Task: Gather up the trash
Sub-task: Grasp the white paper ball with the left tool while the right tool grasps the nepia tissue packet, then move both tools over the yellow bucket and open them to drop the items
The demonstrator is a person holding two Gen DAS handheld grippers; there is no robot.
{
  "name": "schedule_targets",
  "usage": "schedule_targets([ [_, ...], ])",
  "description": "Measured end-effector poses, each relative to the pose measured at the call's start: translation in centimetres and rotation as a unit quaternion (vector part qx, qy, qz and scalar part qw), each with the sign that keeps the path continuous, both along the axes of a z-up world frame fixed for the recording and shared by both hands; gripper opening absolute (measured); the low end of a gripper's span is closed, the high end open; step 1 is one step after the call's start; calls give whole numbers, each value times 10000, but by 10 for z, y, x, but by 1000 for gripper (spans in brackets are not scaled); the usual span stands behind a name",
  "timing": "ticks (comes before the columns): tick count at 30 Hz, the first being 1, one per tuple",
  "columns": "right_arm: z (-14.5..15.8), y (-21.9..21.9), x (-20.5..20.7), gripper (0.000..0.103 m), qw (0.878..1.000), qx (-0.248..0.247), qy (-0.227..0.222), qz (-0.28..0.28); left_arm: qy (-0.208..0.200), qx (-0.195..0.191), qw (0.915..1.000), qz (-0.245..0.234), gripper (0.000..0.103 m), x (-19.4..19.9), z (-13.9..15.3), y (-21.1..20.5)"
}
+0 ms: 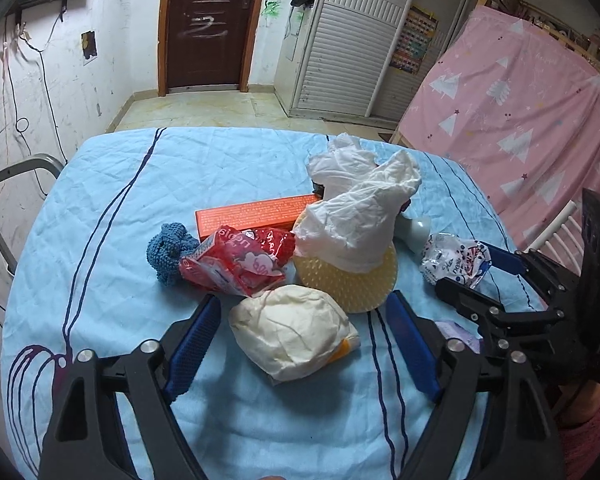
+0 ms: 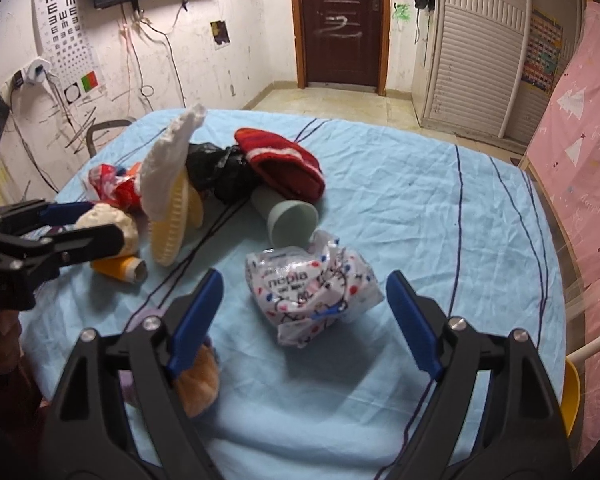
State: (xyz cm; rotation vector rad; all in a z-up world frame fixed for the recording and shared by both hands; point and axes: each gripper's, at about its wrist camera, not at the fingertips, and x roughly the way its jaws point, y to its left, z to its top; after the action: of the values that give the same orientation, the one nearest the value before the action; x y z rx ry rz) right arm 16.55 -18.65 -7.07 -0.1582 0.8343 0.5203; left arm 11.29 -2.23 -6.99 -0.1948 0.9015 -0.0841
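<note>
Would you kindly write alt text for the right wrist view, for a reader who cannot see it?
The right tool, jaws open, points down at a crumpled white printed wrapper on a table covered in light blue cloth. Behind lie a pale green cup on its side, a red knit item and a black bag; the left tool enters at left.

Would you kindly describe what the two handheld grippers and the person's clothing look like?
Both the left gripper and right gripper are black, angular frames with silver bolts and blue, textured fingers. No cables or markings show. A pink knitted sleeve appears behind the right gripper.
</note>
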Motion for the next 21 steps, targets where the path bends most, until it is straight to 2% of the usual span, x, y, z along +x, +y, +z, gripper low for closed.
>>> schedule_targets([
  [2, -1, 2, 3, 80, 10000, -6, 59, -2, 20, 33, 10000, 5, 56, 1, -2, 0],
  [4, -4, 4, 6, 80, 9999, -42, 154, 11, 23, 47, 10000, -3, 49, 1, -4, 1],
  [6, -5, 4, 8, 80, 9997, -56, 222, 2, -10, 13, 10000, -9, 48, 0, -5, 2],
  [7, -6, 4, 8, 76, 9997, -59, 244, 2, -20, 16, 10000, -16, 48, -1, -5, 2],
  [8, -7, 4, 9, 67, 9996, -72, 272, 3, -29, 7, 10000, -30, 48, -1, -5, 1],
  [9, -8, 5, 9, 65, 9995, -91, 291, 1, -34, -10, 10000, -39, 47, -2, -5, 1],
  [10, -8, 7, 9, 58, 9995, -96, 300, 29, -40, -44, 10000, -55, 47, -4, -4, 2],
  [11, -8, 8, 8, 48, 9995, -102, 281, 53, -47, -79, 9999, -78, 47, -5, -3, 2],
  [21, 11, 2, -10, 47, 9998, 10, -172, -43, -282, -278, 9989, -267, 47, -23, 19, -4],
])
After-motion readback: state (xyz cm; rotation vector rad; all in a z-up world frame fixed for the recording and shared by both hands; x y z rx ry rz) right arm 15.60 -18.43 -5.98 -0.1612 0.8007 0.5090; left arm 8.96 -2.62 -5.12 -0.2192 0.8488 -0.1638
